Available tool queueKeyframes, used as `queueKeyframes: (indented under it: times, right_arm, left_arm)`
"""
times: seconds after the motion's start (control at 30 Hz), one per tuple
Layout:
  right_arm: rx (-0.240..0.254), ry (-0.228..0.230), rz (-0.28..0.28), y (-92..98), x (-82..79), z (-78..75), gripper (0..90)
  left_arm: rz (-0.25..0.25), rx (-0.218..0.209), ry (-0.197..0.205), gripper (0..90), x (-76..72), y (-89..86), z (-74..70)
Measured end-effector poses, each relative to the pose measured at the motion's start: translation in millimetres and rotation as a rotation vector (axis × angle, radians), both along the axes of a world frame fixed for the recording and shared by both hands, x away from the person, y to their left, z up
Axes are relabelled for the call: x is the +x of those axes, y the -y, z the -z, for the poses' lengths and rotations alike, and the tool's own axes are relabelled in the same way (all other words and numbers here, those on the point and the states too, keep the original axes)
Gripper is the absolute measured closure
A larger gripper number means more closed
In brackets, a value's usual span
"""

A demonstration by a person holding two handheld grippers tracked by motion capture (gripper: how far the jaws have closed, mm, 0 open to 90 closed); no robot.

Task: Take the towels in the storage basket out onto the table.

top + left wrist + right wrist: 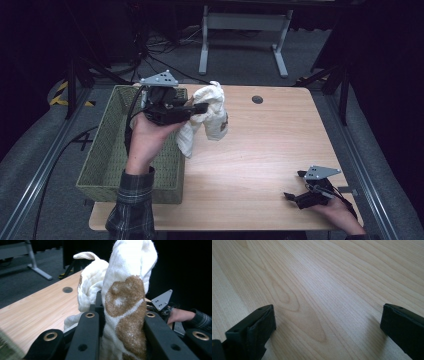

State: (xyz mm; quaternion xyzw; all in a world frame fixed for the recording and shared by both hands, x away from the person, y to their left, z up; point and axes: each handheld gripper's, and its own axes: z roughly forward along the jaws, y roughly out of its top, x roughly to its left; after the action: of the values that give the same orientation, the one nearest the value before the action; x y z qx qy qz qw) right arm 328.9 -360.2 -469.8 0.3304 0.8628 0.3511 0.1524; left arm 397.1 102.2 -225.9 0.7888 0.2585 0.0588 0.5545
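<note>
Left gripper (pixel 200 107) lifted above the table's (pixel 270 150) left edge, near the far left corner, jaws clamped on a cream cloth (pixel 212 112). Cloth bunched and hanging clear of the wood, one tail drooping toward the near side, a brown patch on its right face. Seen along the left gripper's (pixel 120 317) own jaws: cloth (pixel 127 290) pinched tight between the two black pads, brown printed marks across the weave, folds rising well above the jaw tips, a second lobe of fabric bulging off to the left. Hand (pixel 147 135) wrapped around the gripper body from below, plaid sleeve (pixel 132 200) coming in from the near edge.

Woven green basket (pixel 100 155) hard against the table's left edge, running from the far left corner almost to the near one; gripper and cloth just beside its right rim.

Right gripper (pixel 295 187) low at the near right corner, resting on or just over the wood, jaws spread wide with nothing between them. Along the right gripper's (pixel 327 322) own jaws: bare pale woodgrain (pixel 324 277) between the two black tips, both standing far apart.

Round cable hole (pixel 257 99) in the tabletop near the far edge, well apart from both grippers. Grey floor (pixel 240 55) and a white desk frame (pixel 245 35) beyond the far edge.
</note>
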Motion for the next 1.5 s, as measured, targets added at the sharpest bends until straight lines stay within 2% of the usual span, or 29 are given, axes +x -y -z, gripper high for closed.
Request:
queueKeyframes:
  times: [0.17, 0.2, 0.5, 0.63, 0.73, 0.9, 1.03, 1.37, 1.5]
  right_arm:
    - [0.000, 0.000, 0.000, 0.0, 0.0, 0.0, 0.4]
    - [0.000, 0.000, 0.000, 0.0, 0.0, 0.0, 0.4]
    - [0.000, 0.000, 0.000, 0.0, 0.0, 0.0, 0.4]
    - [0.000, -0.001, 0.000, 0.0, 0.0, 0.0, 0.3]
    - [0.001, 0.000, 0.000, 0.0, 0.0, 0.0, 0.4]
    - [0.000, 0.000, 0.000, 0.0, 0.0, 0.0, 0.4]
    - [0.001, -0.001, 0.000, 0.1, 0.0, 0.0, 0.4]
    - [0.001, 0.000, 0.001, 0.0, 0.0, 0.1, 0.4]
    - [0.001, 0.000, 0.001, 0.0, 0.0, 0.1, 0.4]
  left_arm:
    - [0.043, 0.001, -0.010, 77.4, 2.1, 22.3, 5.9]
    - [0.043, 0.001, -0.010, 77.4, 2.1, 22.3, 5.9]
    - [0.114, -0.002, -0.023, 77.4, 2.8, 59.6, 24.4]
    - [0.147, 0.016, -0.025, 77.2, -2.4, 73.4, 34.1]
    - [0.158, 0.022, -0.028, 77.2, -4.6, 80.8, 42.0]
    - [0.175, -0.003, -0.045, 77.2, -5.6, 89.6, 55.9]
    - [0.195, -0.003, -0.046, 77.2, -8.3, 99.3, 67.0]
    - [0.247, 0.038, -0.050, 77.2, -13.4, 122.8, 88.4]
    - [0.265, 0.022, -0.063, 77.2, -14.3, 129.4, 94.2]
